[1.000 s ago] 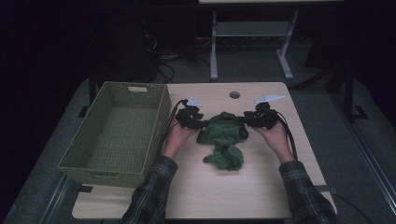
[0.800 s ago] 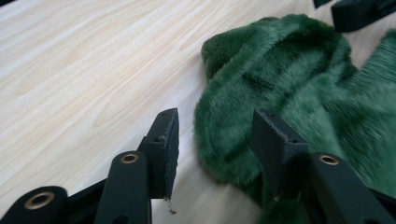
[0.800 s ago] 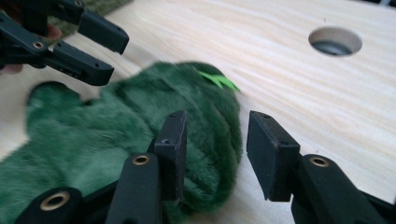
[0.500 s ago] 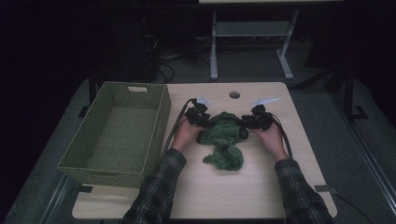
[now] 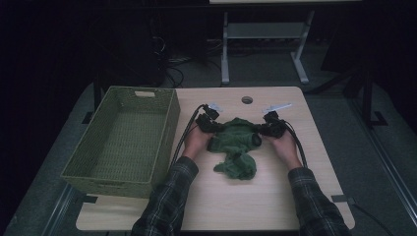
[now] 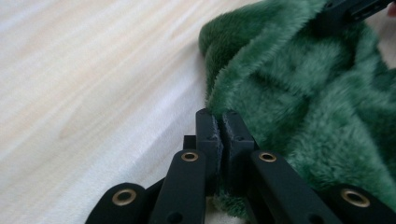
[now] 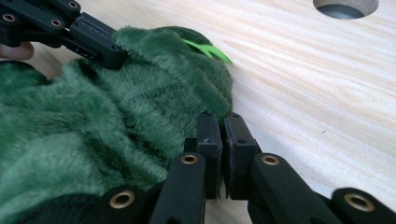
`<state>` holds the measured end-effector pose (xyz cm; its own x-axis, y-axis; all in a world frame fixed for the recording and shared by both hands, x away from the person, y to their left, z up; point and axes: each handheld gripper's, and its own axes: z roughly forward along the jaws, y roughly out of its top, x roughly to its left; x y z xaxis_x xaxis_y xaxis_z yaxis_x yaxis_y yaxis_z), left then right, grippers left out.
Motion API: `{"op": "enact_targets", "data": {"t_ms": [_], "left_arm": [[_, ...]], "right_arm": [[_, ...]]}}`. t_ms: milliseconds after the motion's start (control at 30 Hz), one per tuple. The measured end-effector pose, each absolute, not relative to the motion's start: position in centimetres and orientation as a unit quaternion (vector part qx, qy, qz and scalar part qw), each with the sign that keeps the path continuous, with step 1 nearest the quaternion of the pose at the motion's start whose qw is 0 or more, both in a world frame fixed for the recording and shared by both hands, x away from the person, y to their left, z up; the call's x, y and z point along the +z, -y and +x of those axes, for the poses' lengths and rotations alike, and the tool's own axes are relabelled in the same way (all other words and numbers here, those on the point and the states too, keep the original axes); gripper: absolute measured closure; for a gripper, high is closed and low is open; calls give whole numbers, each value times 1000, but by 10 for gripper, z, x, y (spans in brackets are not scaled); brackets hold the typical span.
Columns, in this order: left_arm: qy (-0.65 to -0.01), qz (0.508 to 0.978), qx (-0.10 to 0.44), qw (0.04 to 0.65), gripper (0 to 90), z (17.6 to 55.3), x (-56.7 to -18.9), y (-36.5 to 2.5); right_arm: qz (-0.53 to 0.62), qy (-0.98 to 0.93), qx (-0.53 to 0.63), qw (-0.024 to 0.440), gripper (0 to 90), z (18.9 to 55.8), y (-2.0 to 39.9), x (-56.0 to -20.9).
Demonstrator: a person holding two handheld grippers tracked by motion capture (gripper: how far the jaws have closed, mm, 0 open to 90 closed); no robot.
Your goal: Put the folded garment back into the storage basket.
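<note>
Gripping a fuzzy green cloth at its two far corners, the person has both tools down on the counter in the middle of the high view. The left gripper has just been closing, and its jaws now stand clenched with a thin edge of the green pile pinched between them, low in the left gripper view. The right gripper has just been closing too, and its jaws nip the opposite edge of the same cloth, near a small bright green tag.

Between the two tools the cloth lies bunched, with a loose lump trailing toward the lower middle of the high view. Taking it at two spread points looks meant to let it be lifted and pulled out flat, rather than dragged as a heap.

A woven green basket sits empty at the left of the high view, just beside the left hand, likely the place for the cloth. The right hand rests on the counter, well clear of the round hole at the far edge.
</note>
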<state>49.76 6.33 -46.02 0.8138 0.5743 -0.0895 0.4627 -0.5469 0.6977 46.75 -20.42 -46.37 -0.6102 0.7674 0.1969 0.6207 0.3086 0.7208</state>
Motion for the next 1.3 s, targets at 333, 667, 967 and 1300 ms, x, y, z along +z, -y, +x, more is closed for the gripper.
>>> {"op": "enact_targets", "data": {"t_ms": [333,667,967,1300], "left_arm": [[-278,865,94,407,868,485,-431,-70],[-270,854,103,433,867,463,-412,-79],[-251,844,118,460,867,433,-390,-83],[-222,840,128,479,867,393,-378,-85]], "right_arm": [[420,-793,432,90,863,459,209,-444],[392,-799,447,90,862,442,209,-421],[360,-802,467,95,863,423,207,-402],[333,-801,485,111,865,392,211,-390]]}}
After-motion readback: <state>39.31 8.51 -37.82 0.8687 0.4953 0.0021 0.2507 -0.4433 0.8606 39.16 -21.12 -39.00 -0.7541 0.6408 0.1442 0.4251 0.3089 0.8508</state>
